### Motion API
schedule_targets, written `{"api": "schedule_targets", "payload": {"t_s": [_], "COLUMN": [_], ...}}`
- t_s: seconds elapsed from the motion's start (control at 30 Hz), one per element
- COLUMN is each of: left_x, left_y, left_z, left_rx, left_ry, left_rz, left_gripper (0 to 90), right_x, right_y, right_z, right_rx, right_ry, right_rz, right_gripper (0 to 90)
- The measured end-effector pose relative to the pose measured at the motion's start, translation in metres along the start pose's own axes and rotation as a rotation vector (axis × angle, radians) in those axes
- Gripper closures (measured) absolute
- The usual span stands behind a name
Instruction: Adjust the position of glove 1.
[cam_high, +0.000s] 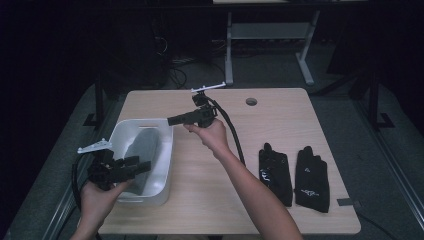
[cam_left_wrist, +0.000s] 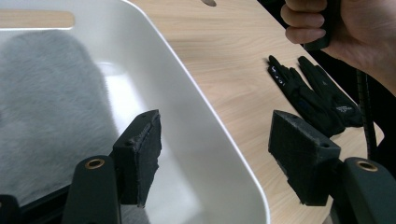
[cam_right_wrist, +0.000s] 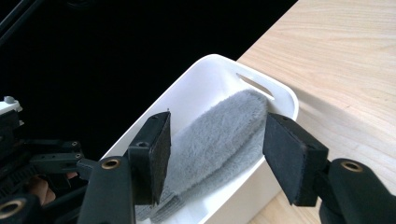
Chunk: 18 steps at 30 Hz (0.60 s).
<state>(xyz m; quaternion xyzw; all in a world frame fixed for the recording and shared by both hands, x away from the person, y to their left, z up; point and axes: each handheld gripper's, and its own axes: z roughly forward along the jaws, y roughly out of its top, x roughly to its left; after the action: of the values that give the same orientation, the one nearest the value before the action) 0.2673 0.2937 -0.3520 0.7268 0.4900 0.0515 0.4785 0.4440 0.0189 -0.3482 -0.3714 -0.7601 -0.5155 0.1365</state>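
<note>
A grey fuzzy cloth (cam_high: 141, 150) lies inside a white bin (cam_high: 167, 150) at the left side of the wooden table (cam_high: 210, 185), its long axis running along the bin's length, from the handle-slot end toward the person. In the right gripper view it reads as a folded plush strip resting against the bin's wall. The left gripper (cam_high: 134, 166) hangs over the bin's near end with its jaws spread wide and nothing between them, so it is probably the nearer one to the cloth, which lies just ahead of and below it. The right gripper (cam_high: 175, 120) is held above the bin's far right corner, pointing left toward it, jaws also wide apart and empty. Well off to the right, near the table's front edge, a pair of black gloves (cam_high: 294, 176) lies flat side by side; each bears small white printing, too small to read.
</note>
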Motion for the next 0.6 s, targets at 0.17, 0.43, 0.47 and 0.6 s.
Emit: {"api": "schedule_targets", "payload": {"t_s": [0.17,0.43,0.47,0.6], "left_x": [-0.006,-0.018,-0.019,-0.026], "left_y": [0.002,0.008,0.009,0.011], "left_z": [0.006,0.018,0.019,0.027], "left_rx": [0.006,0.020,0.021,0.027], "left_ry": [-0.011,-0.030,-0.032,-0.046], "left_rz": [0.010,0.030,0.033,0.044], "left_gripper": [33.8,33.4,33.4,33.2], "right_x": [-0.002,-0.009,-0.010,-0.013], "right_y": [-0.002,-0.009,-0.010,-0.014], "right_z": [-0.015,-0.039,-0.042,-0.055], "right_rx": [-0.018,-0.041,-0.039,-0.052], "right_ry": [-0.004,-0.024,-0.029,-0.036], "right_rz": [0.008,0.010,0.014,0.016], "right_gripper": [41.0,40.0,39.6,39.5]}}
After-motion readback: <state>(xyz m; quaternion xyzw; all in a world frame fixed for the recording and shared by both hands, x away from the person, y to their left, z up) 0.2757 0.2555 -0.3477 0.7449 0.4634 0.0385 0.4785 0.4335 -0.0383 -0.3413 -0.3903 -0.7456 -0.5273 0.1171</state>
